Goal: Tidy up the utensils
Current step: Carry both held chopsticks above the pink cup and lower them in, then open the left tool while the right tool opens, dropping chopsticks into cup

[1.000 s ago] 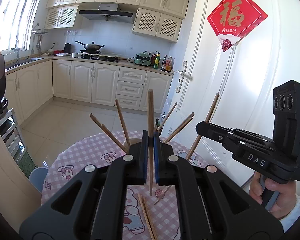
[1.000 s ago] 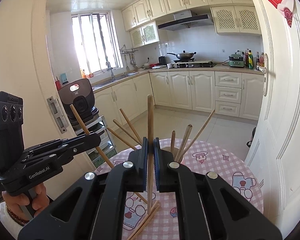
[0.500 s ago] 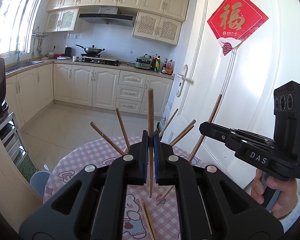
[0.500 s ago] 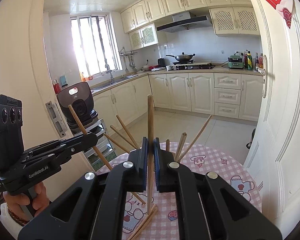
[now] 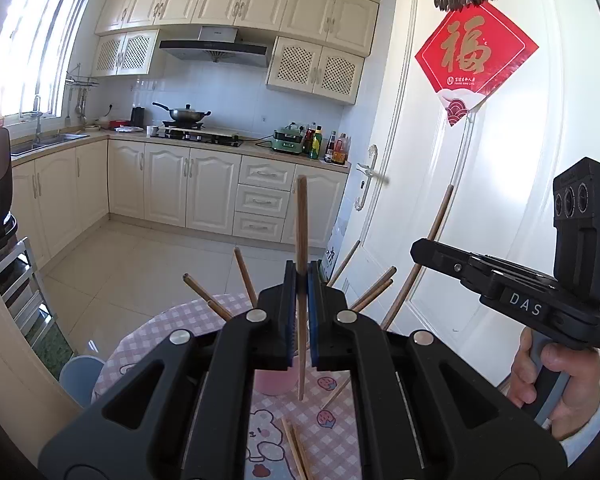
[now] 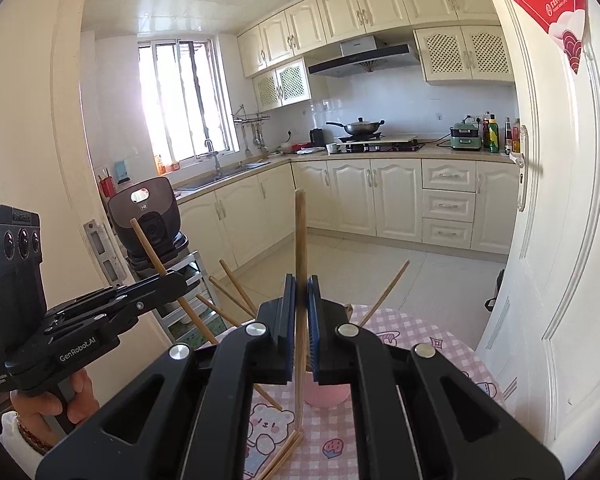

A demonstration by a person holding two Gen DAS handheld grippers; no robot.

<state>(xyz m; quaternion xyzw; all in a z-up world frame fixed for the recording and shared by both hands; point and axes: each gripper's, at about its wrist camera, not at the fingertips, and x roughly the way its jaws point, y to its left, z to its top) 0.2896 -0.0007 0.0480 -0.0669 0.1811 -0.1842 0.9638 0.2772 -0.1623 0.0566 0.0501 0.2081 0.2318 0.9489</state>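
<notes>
Two claws hide the pink cup (image 5: 274, 385); loose chopsticks (image 5: 296, 454) cut off.

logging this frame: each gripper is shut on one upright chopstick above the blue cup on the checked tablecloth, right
Not quite: the cup is pink, not blue, as both wrist views show. The rest holds: the left gripper and right gripper are each shut on one upright chopstick above it, over the checked tablecloth.

Wooden chopsticks (image 5: 301, 240) upright, others fanned in pink cup (image 6: 326, 394)
</notes>
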